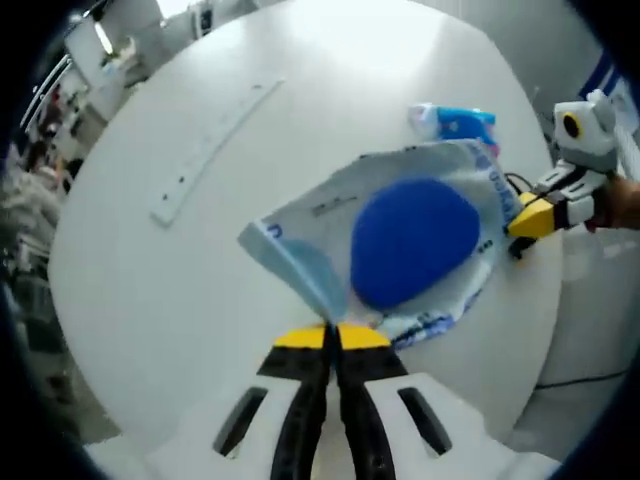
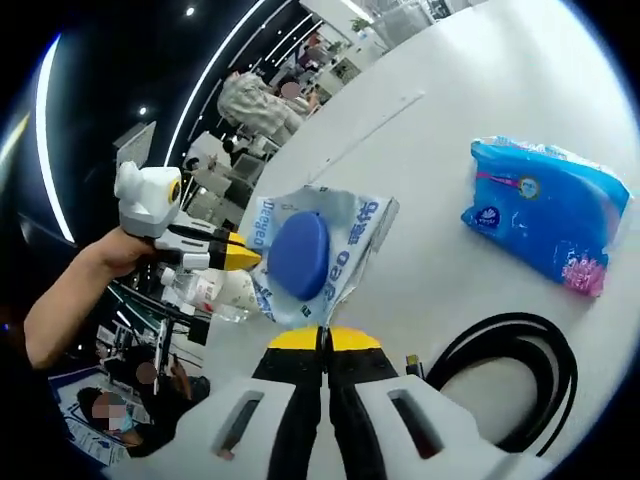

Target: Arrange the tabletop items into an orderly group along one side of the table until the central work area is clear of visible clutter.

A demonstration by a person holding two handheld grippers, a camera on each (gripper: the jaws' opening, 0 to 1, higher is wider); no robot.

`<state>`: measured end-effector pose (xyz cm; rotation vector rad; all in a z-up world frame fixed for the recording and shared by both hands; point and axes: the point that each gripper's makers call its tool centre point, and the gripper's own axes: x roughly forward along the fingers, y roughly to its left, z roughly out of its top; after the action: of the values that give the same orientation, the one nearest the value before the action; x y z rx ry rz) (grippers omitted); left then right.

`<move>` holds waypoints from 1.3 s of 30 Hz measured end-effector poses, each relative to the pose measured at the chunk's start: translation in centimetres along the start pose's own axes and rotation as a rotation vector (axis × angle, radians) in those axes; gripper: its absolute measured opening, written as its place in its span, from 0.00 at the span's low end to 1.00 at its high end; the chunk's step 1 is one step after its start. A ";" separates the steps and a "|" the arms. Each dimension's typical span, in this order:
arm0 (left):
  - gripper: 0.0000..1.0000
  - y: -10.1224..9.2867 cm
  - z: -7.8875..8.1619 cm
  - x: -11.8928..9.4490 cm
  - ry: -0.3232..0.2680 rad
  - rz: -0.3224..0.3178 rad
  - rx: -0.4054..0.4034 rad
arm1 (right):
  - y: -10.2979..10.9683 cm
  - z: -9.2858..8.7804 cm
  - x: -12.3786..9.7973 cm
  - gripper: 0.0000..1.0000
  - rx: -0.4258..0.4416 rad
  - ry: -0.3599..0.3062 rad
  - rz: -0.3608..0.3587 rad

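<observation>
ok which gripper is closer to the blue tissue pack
Right. The right gripper sits at the edge of the wipes packet nearest the blue tissue pack; the left gripper is at the packet's opposite edge.

white tool (image 2: 325, 340), yellow tips, seemingly black slots

Your left gripper view looks down along its own claw (image 1: 333, 338) across the round white worktop (image 1: 150, 280), close to the wet-wipe pack with the blue lid (image 1: 400, 245) just past the tips. Your right gripper view faces that same pack (image 2: 305, 255) from the opposite edge, equally near, looking toward the room beyond. Both views share the pack, the blue tissue packet (image 1: 455, 122) (image 2: 545, 215) and the flat white strip (image 1: 215, 150) (image 2: 370, 125). Each view catches the other claw (image 1: 530, 218) (image 2: 240, 260).
</observation>
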<state>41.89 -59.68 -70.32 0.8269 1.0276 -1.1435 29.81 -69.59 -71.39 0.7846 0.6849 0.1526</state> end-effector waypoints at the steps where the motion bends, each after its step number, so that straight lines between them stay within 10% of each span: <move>1: 0.00 0.0 0.0 -0.1 -0.003 0.008 -0.024 | 0.0 0.1 0.0 0.00 0.000 0.000 -0.001; 20: 0.00 -0.6 -3.7 -0.1 -0.093 0.018 -0.289 | -1.1 1.8 1.3 0.00 -0.095 0.035 -0.038; 39: 0.00 -1.2 -6.5 1.2 -0.313 0.126 -0.619 | -2.3 1.5 3.7 0.00 -0.266 0.093 -0.085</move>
<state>39.43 -54.37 -73.65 0.2062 0.9702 -0.7473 33.39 -70.80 -74.16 0.4948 0.7669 0.1995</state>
